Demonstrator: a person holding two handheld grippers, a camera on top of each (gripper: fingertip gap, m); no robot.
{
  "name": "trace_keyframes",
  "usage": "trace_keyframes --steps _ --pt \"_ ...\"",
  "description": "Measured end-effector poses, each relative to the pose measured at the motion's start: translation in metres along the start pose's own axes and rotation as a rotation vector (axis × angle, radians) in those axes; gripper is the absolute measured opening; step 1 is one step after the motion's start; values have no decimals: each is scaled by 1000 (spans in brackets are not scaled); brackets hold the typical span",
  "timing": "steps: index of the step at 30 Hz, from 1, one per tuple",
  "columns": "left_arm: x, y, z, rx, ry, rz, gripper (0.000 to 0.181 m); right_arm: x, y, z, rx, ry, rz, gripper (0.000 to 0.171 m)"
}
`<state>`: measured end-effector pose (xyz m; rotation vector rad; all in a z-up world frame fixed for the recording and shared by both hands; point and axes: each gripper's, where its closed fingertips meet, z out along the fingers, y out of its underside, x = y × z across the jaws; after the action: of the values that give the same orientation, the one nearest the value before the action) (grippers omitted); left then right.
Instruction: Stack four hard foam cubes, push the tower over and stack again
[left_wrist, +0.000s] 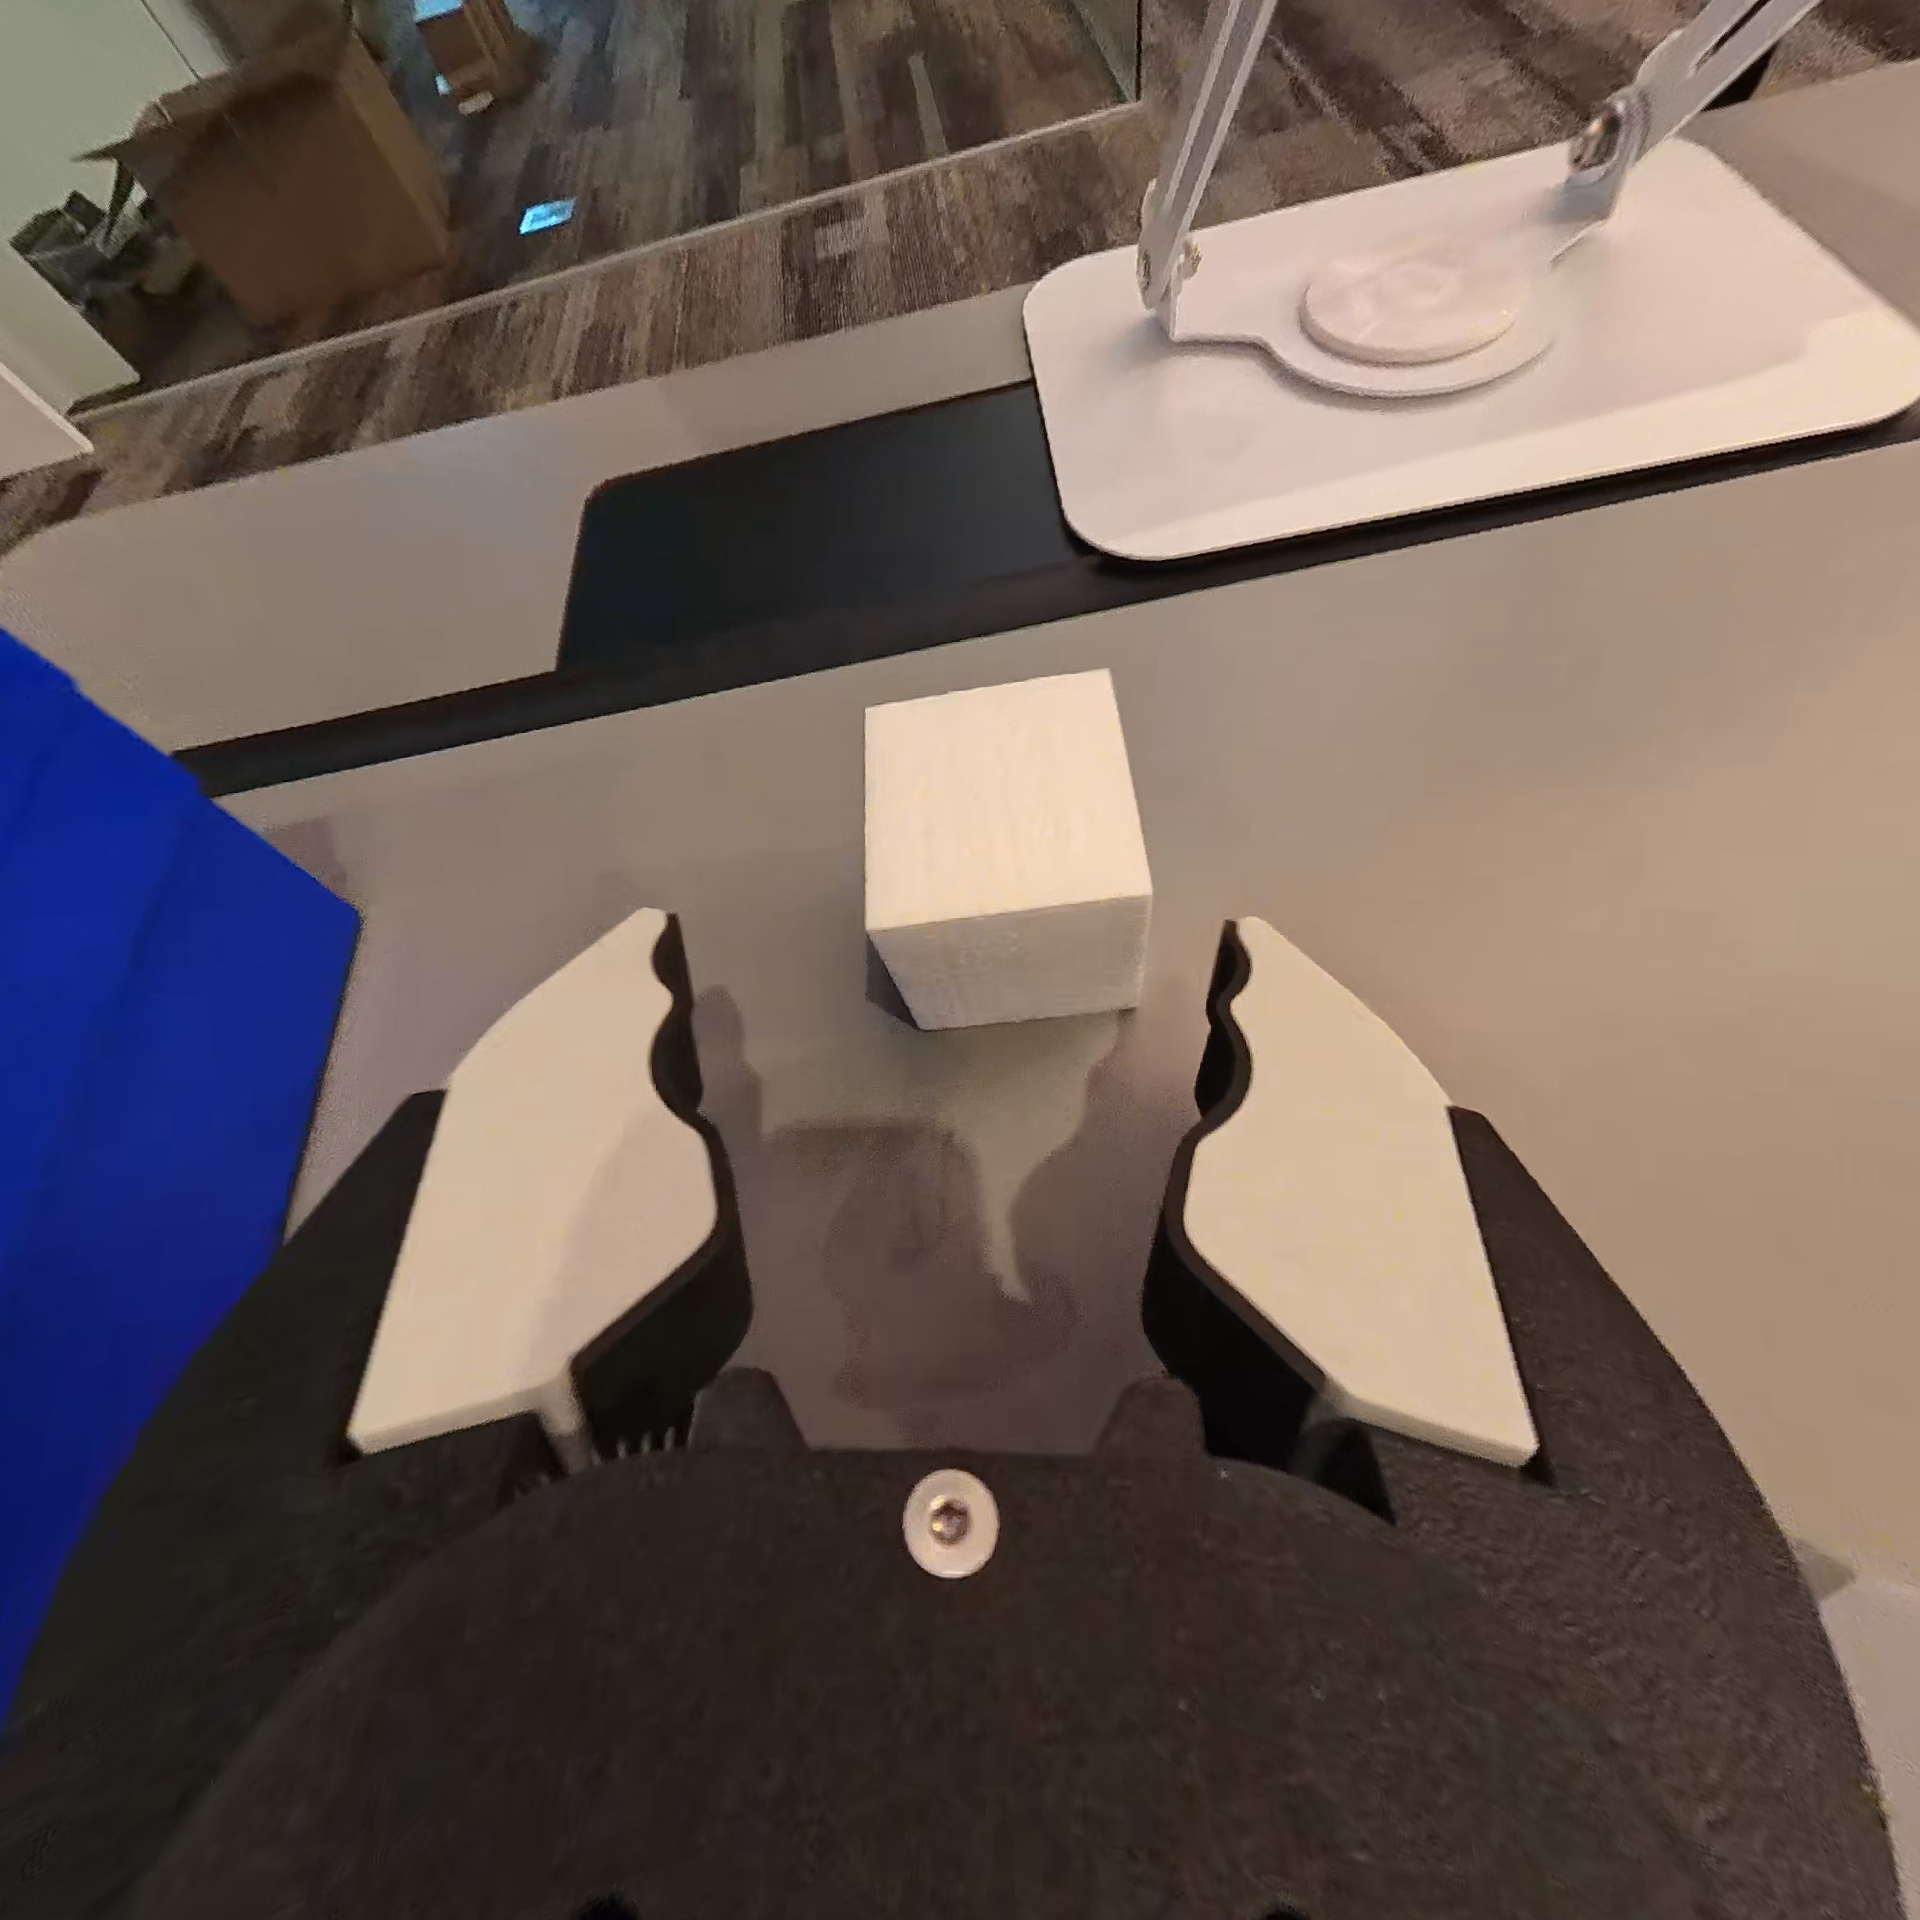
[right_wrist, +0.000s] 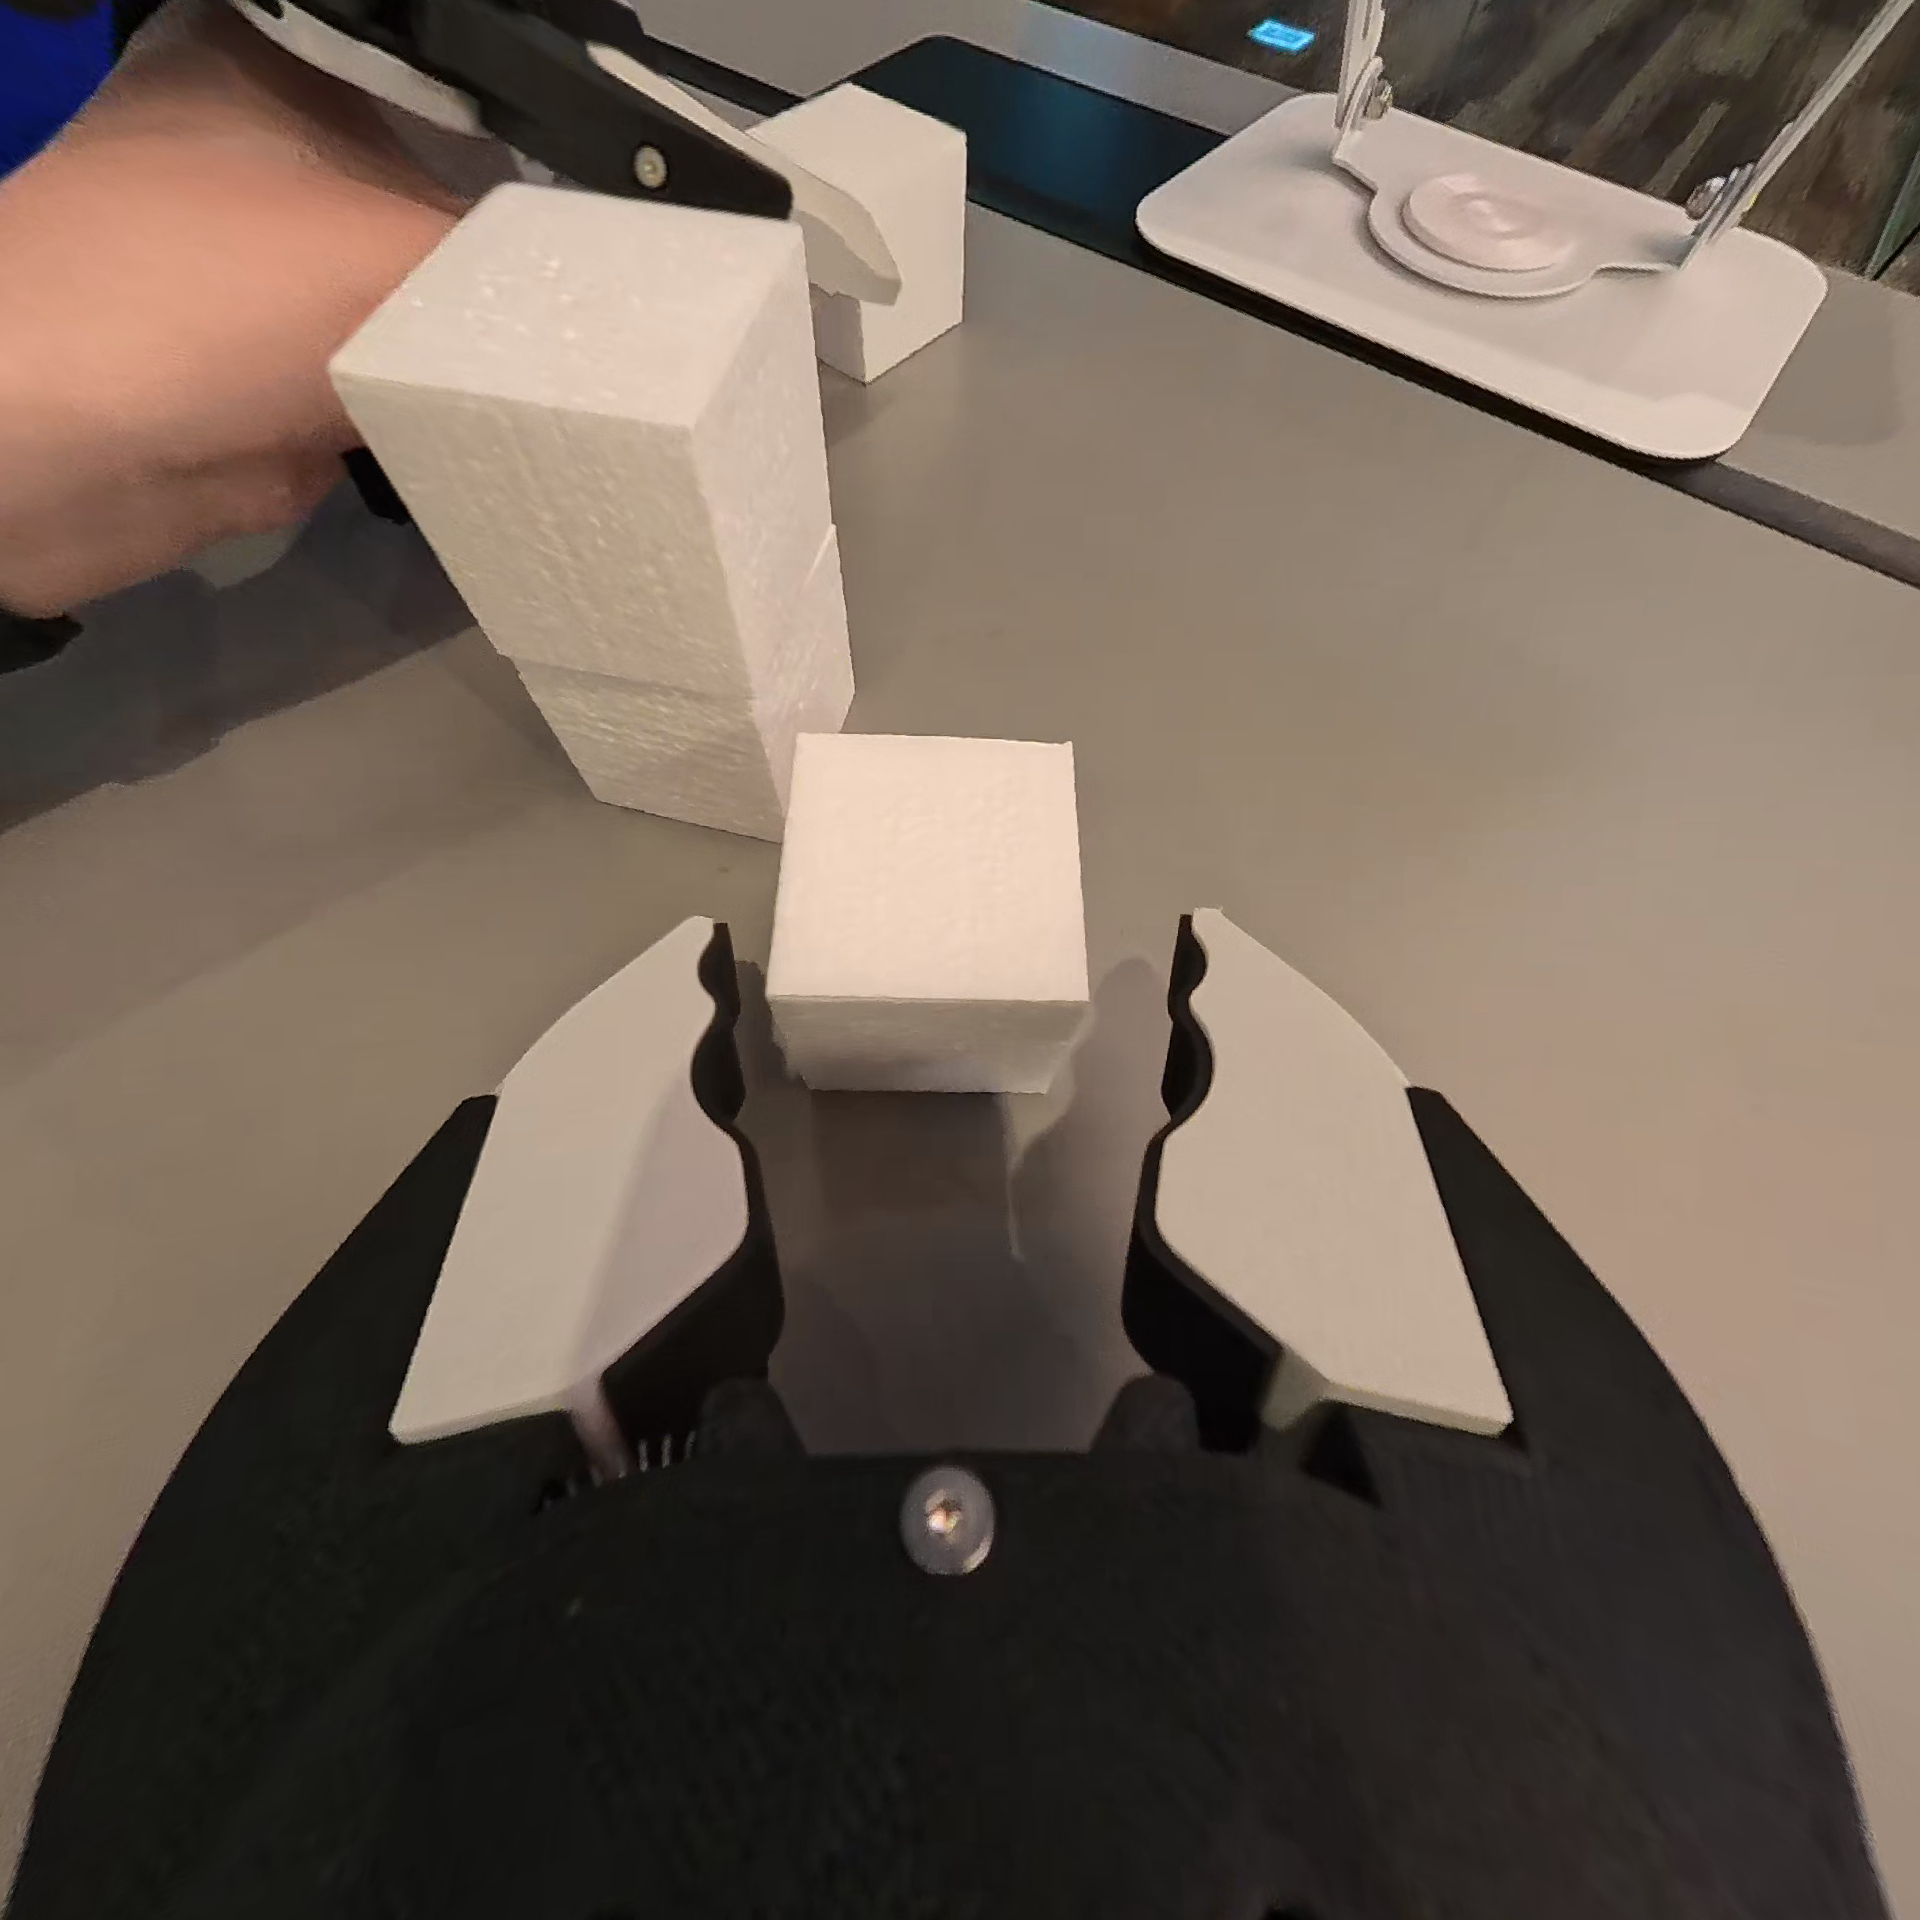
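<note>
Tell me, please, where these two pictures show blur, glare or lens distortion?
Left wrist view: glossy table mirrors the open left gripper; the edges bow; the foam cube is sharp. Right wrist view: the hand is motion-blurred; the near cube stays crisp.

No readable text anywhere I looked, no labels or numbers on anything in either wrist view, only a small glowing blue panel (right_wrist: 1285, 36) at 12 o'clock, too blurred to read
</note>
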<state>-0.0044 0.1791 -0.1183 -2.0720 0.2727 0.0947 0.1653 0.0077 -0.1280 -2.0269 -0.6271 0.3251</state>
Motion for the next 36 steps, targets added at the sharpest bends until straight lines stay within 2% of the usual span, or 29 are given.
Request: trace_keyframes --steps 6,9,13,16,18,22,25,28,31,36 --pt "0 3 19 -47 23 -23 83 0 -3 1 18 2 6 76" --pt "4 6 22 -74 46 2 58 1 -4 3 16 8 7 75" --pt "1 0 14 -49 70 37 57 1 -3 7 -4 17 -3 70" --pt "-5 -23 -16 52 107 105 57 1 -2 9 -15 5 -12 58" --pt "-3 -44 -51 125 185 143 58 2 -2 9 -15 -6 -6 58" --pt "41 -70 -143 232 616 213 57 8 -2 7 -11 -16 6 57" --pt "65 -73 -188 254 820 212 57 12 -4 4 -1 -28 32 57" --pt "86 -54 -196 169 918 253 57 17 -5 0 11 -20 44 58" --pt "96 -35 -183 152 861 389 57 21 -5 -4 23 -18 59 58" --pt "104 -20 -171 96 820 458 57 28 -6 -10 38 -12 78 58"
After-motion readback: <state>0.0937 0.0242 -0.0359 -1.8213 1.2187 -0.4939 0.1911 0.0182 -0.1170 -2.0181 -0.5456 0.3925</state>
